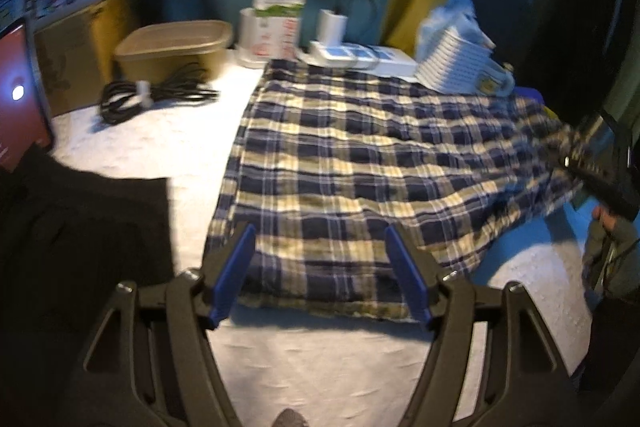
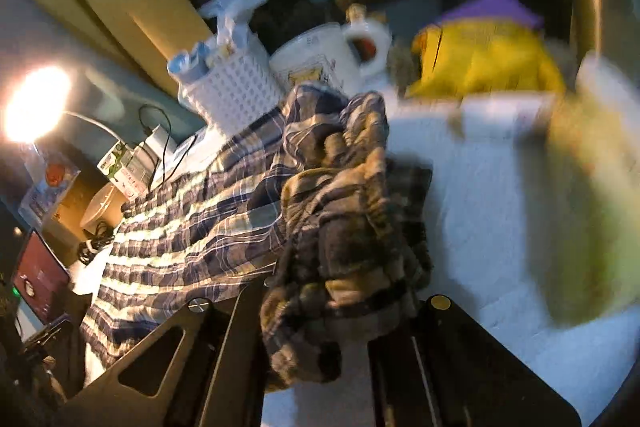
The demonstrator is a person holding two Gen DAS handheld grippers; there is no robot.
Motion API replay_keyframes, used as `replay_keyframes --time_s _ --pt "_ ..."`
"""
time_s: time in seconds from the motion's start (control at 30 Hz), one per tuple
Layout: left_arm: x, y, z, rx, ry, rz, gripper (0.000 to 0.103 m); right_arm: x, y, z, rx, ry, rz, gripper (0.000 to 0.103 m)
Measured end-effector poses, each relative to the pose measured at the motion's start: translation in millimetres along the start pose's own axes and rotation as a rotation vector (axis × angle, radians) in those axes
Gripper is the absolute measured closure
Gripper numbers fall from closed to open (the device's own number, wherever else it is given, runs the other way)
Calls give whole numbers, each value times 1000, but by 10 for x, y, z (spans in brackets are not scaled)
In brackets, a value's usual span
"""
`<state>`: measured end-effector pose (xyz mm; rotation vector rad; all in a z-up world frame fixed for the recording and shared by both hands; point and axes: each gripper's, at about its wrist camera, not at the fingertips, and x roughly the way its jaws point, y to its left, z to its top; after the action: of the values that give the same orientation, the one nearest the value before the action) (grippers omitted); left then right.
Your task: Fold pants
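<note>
My left gripper (image 1: 320, 267) tilts down, its blue fingers (image 1: 236, 267) spread apart over the near edge of the plaid pants (image 1: 360, 155) lying on the white table (image 1: 300, 359). My right gripper (image 2: 340, 307), angled downward, is clamped on bunched pants fabric.

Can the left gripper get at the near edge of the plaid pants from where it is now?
Probably yes. The left gripper is open over the plaid pants near hem, with nothing between its fingers and the cloth.
</note>
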<state>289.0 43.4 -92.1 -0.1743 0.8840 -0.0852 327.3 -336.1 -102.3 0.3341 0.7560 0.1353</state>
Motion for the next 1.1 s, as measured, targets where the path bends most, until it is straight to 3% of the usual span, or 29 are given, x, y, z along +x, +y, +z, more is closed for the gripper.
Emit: replay_keyframes --time_s 0.23,0.53,0.7,0.87,1.1 --pt "302 -344 -20 48 71 -60 34 -242 -301 283 -30 -33 -72 96" --pt "242 -206 3 45 51 -59 34 -293 -165 263 -54 -44 -93 96" --pt "173 -42 67 36 20 -60 34 -459 167 375 -114 -83 -96 96" --pt "121 100 111 32 -2 -85 34 -600 758 470 -196 -125 -59 96" --pt "44 364 130 24 -24 -110 34 -393 1698 402 -324 -107 18 96"
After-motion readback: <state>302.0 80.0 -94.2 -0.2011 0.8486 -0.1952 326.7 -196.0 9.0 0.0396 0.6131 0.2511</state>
